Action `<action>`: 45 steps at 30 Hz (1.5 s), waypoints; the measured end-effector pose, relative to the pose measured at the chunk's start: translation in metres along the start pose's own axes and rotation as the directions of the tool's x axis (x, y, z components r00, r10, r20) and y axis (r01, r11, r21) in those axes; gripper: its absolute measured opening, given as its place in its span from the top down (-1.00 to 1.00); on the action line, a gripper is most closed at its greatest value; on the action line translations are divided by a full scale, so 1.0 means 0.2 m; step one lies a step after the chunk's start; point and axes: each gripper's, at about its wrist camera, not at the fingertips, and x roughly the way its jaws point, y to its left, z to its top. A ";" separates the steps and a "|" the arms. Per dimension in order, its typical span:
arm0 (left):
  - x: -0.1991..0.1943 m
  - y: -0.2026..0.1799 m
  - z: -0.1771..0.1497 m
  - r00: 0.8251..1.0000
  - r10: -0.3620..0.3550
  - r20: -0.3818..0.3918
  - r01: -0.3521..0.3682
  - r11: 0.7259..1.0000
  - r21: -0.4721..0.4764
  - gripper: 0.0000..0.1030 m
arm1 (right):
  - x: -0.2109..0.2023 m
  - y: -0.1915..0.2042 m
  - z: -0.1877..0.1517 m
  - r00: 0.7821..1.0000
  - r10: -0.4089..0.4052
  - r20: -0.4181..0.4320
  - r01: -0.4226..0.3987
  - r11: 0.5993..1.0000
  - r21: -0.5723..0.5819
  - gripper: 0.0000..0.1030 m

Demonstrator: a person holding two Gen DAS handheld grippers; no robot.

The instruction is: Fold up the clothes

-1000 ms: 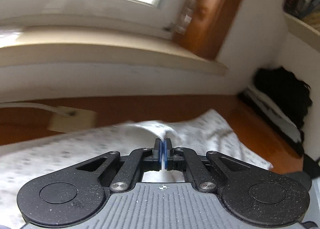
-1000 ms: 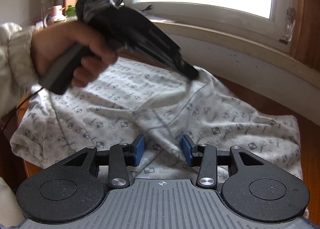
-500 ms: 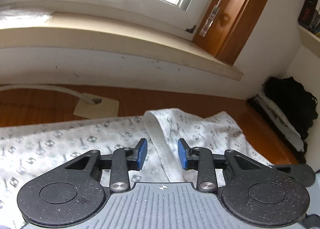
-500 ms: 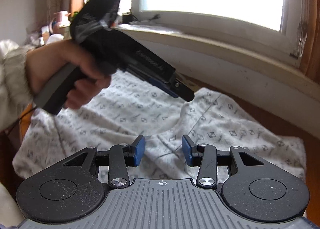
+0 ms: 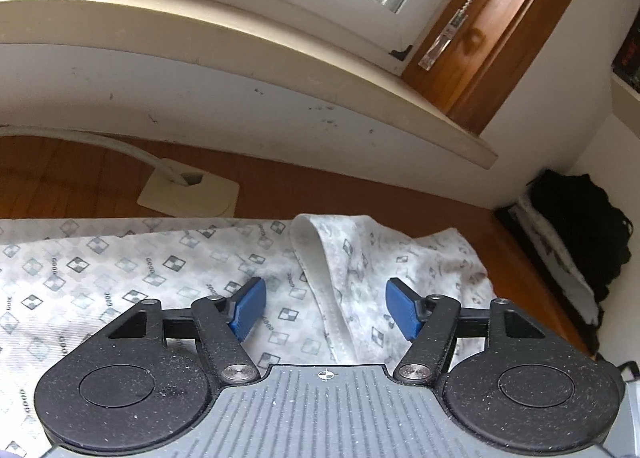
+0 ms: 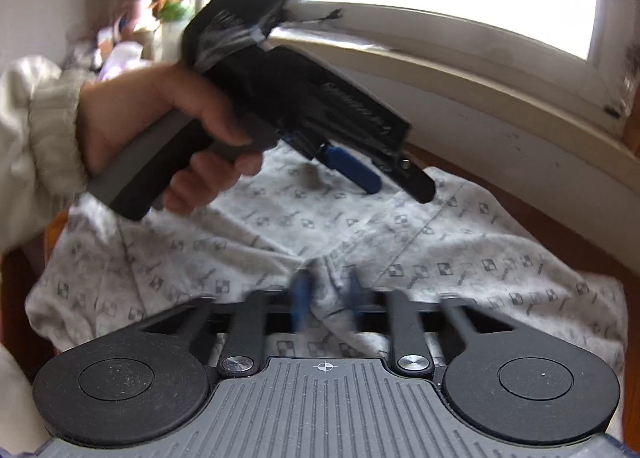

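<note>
A white garment [image 5: 120, 270] printed with small grey checked diamonds lies spread on a wooden table [image 5: 360, 197]. In the left wrist view my left gripper [image 5: 325, 290] is wide open just above it, straddling a folded hem band [image 5: 316, 258] without touching. From the right wrist view the same garment [image 6: 440, 250] fills the table, and the left gripper [image 6: 396, 187] hovers over its far part, held by a hand [image 6: 160, 109]. My right gripper [image 6: 326, 290] is blurred at the near edge, its blue fingers drawn in on a raised ridge of the cloth.
A window sill [image 5: 280, 69] and white wall run along the table's far side. A cream cable plate [image 5: 188, 197] lies on the wood beyond the garment. A black heap of fabric [image 5: 580, 225] sits in the right corner. A cream sleeve [image 6: 36, 145] is at the left.
My left gripper let go of the cloth a second ago and has opened wider since. My right gripper's fingers have drawn in on a ridge of fabric.
</note>
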 end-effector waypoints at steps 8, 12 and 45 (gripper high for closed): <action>-0.01 0.01 -0.03 0.999 -0.050 -0.009 0.049 0.994 -0.101 -0.41 | -0.16 -0.16 0.01 0.983 -0.074 0.165 0.047 0.985 0.163 0.91; 0.01 0.02 -0.03 0.995 -0.102 -0.013 0.098 0.980 -0.172 -0.41 | -0.19 -0.15 0.01 0.974 -0.088 0.207 0.055 0.986 0.159 0.91; -0.27 -0.27 0.34 0.938 -0.301 0.174 0.327 0.934 -0.145 0.91 | -0.48 -0.09 0.37 0.904 -0.001 0.427 -0.022 0.998 0.050 0.92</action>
